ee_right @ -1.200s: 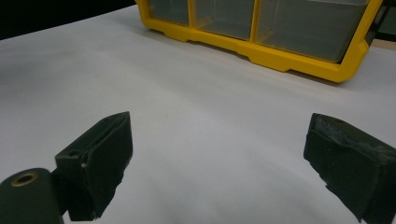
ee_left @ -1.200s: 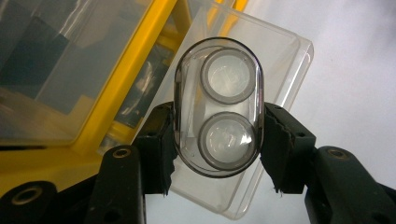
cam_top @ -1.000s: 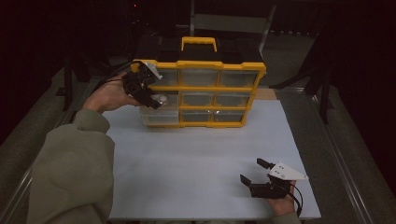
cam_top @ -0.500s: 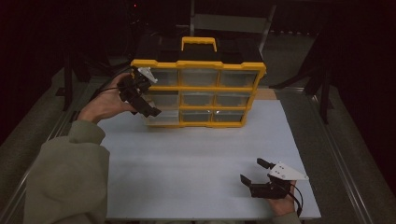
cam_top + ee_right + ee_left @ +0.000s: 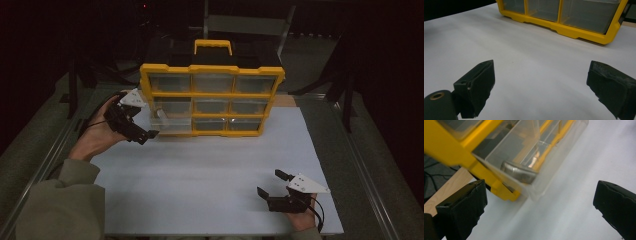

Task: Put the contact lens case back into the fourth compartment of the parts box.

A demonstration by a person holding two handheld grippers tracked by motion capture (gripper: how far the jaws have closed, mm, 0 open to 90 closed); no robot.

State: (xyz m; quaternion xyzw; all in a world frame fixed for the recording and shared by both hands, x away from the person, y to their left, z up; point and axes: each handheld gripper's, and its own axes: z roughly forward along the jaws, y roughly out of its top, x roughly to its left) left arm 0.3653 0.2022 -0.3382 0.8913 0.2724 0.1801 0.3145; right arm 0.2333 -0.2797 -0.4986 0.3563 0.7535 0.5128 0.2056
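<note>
Drawers first: the yellow plastic organizer cabinet [image 5: 212,100] stands at the desk's [image 5: 210,185] far edge with nine clear drawers in three rows of three, and its bottom-left clear plastic drawer [image 5: 529,162] is pulled out, holding one curved grey metal piece [image 5: 517,172]. Left tongs [image 5: 142,131] have just sprung apart, nothing between them, just beside that drawer. Right tongs [image 5: 272,184] rest apart near the front edge, well away.

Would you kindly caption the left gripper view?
Open left gripper before a pulled-out clear plastic drawer holding a grey metal piece.
</note>
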